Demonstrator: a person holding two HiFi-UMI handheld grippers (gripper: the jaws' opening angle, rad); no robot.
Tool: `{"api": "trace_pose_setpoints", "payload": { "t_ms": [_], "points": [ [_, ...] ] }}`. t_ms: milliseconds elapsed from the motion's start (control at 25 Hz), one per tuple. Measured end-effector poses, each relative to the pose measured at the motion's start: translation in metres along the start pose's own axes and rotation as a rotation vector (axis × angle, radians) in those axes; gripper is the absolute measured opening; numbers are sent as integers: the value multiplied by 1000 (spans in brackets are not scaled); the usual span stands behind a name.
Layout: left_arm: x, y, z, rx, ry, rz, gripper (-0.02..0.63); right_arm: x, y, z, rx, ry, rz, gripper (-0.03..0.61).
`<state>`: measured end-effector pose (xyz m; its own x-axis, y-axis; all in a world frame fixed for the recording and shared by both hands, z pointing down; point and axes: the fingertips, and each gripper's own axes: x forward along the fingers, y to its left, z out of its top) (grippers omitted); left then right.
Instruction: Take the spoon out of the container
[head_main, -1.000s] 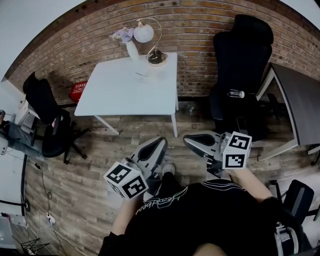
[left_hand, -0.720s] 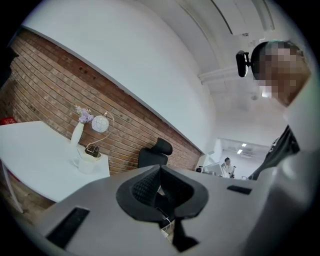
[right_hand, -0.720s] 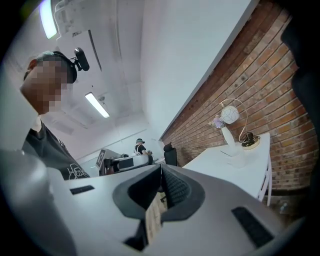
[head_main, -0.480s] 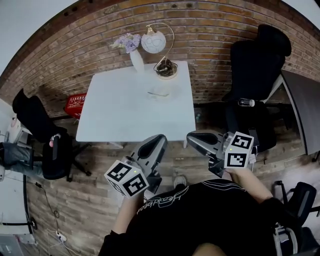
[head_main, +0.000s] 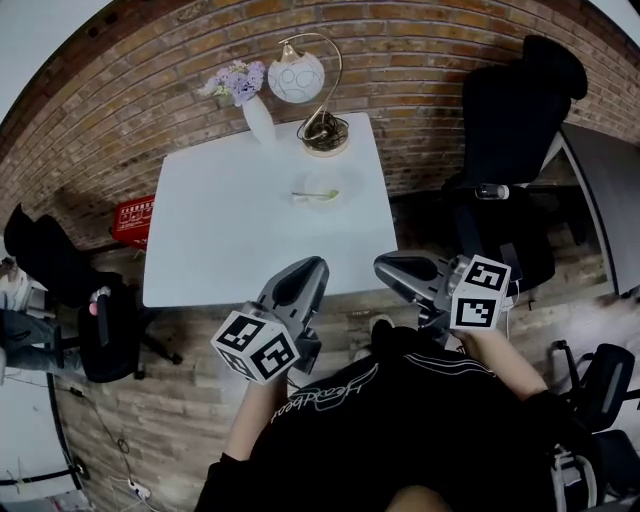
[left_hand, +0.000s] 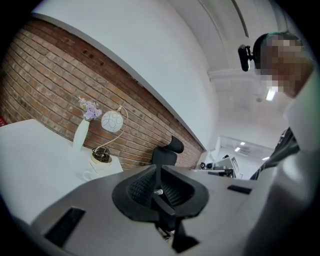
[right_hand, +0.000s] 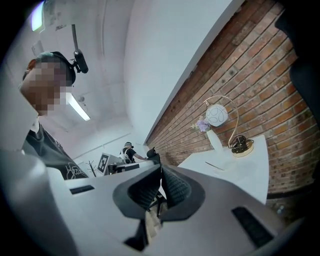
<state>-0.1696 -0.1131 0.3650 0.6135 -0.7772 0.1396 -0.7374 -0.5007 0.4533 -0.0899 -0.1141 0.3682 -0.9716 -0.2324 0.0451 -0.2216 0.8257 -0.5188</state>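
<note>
Spoon (head_main: 316, 195) is seen lying in the container (head_main: 336, 187) on the counter (head_main: 230, 230). The jaws of the left gripper (head_main: 303, 272) and right gripper (head_main: 392, 267) are closed on nothing, well apart from it.

A square white table (head_main: 230, 230) stands out from the red brick wall (head_main: 420, 50), on a floor of wooden planks (head_main: 150, 410). At the table's far edge, close to the wall, a slim white vase (head_main: 258, 118) holds lilac flowers (head_main: 232, 80). Just right of the vase is a lamp (head_main: 296, 77) with a round white globe hanging from a gold arc. Off the table's right side there is a tall black office chair (head_main: 510, 110), and beyond it a dark desk (head_main: 605, 190). Left of the table a red basket (head_main: 132, 220) sits on the floor, with another black chair (head_main: 60, 275) further out.
</note>
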Motion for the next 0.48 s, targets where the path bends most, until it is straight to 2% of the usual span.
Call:
{"api": "trace_pose_setpoints", "payload": {
  "t_ms": [120, 480],
  "points": [
    [15, 26, -2, -3, 15, 52, 21, 5, -20, 4, 11, -1, -5, -3],
    [66, 106, 1, -28, 70, 196, 151, 25, -97, 28, 69, 9, -9, -3]
  ]
}}
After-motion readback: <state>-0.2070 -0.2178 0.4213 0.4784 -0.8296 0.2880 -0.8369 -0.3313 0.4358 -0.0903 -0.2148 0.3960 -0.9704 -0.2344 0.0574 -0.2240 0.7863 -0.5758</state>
